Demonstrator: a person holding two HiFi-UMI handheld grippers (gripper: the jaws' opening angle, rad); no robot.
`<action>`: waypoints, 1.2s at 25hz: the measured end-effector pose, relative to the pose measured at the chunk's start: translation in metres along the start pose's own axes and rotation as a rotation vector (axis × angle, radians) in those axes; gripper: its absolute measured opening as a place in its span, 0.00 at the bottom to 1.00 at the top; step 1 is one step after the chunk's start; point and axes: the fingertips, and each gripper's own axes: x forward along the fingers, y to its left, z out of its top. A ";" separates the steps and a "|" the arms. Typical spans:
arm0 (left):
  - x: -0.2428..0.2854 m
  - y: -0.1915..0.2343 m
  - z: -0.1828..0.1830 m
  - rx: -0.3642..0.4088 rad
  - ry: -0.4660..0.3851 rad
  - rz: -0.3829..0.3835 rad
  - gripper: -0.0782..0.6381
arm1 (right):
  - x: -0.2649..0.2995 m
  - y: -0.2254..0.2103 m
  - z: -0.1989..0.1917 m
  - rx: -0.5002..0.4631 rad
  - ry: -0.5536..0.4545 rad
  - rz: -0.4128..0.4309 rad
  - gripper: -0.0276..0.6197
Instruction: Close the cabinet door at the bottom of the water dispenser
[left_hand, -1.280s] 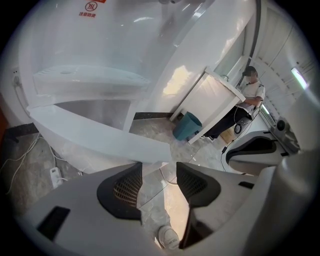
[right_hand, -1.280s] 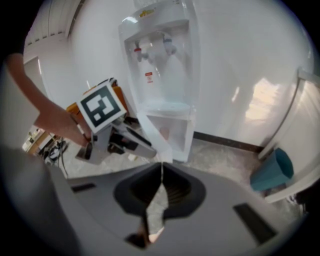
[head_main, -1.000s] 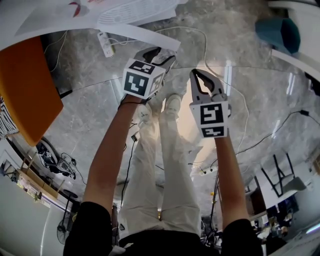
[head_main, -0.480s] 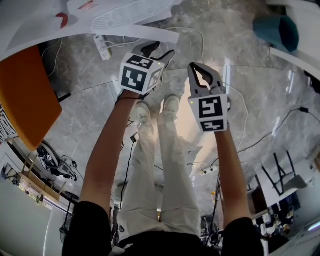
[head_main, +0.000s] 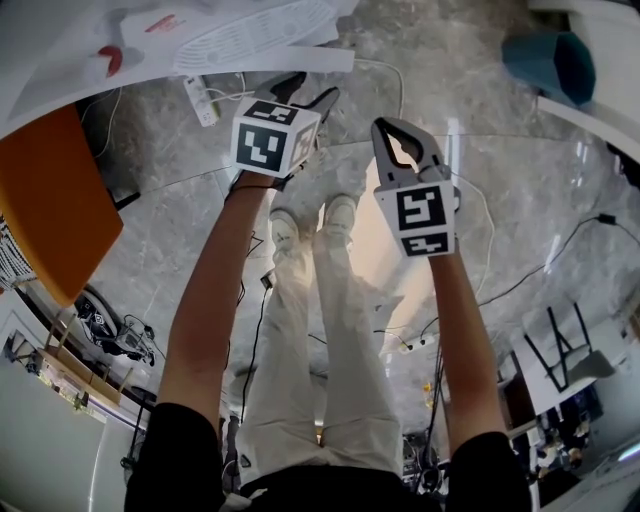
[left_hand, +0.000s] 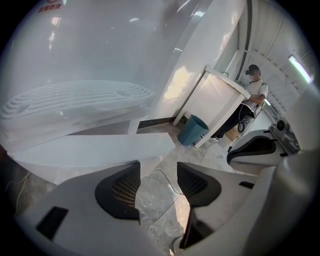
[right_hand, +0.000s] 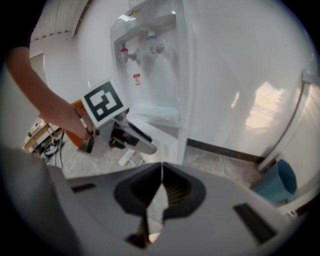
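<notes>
The white water dispenser (right_hand: 150, 75) stands ahead, its drip tray (head_main: 255, 30) at the head view's top. Its bottom cabinet door (head_main: 300, 62) juts out as a white panel (left_hand: 90, 150) below the tray. My left gripper (head_main: 310, 97) is open with nothing between its pads (left_hand: 122, 187). Its tips hover just short of the door's edge, and I cannot tell whether they touch it. My right gripper (head_main: 388, 128) hangs beside it to the right, shut and empty, tips meeting (right_hand: 161, 167). The right gripper view shows the left gripper (right_hand: 132, 137) by the door.
A teal bin (head_main: 555, 65) sits on the marble floor at the right, near a white counter (left_hand: 215, 107) where a person (left_hand: 254, 92) stands. An orange seat (head_main: 50, 190) is at the left. A power strip (head_main: 197, 100) and cables lie near the dispenser.
Both grippers have shifted up the head view toward the dispenser, the left one a little leftward too. Neither gripper's jaws have visibly changed.
</notes>
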 end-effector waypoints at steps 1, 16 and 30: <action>0.001 0.001 0.002 0.000 -0.004 0.002 0.43 | 0.001 -0.002 0.002 -0.001 -0.004 -0.001 0.10; 0.015 0.014 0.025 0.130 -0.014 0.102 0.51 | 0.006 -0.014 0.005 0.008 -0.027 0.005 0.10; 0.020 0.028 0.036 0.151 -0.026 0.147 0.54 | 0.013 -0.016 0.003 0.002 -0.015 0.010 0.10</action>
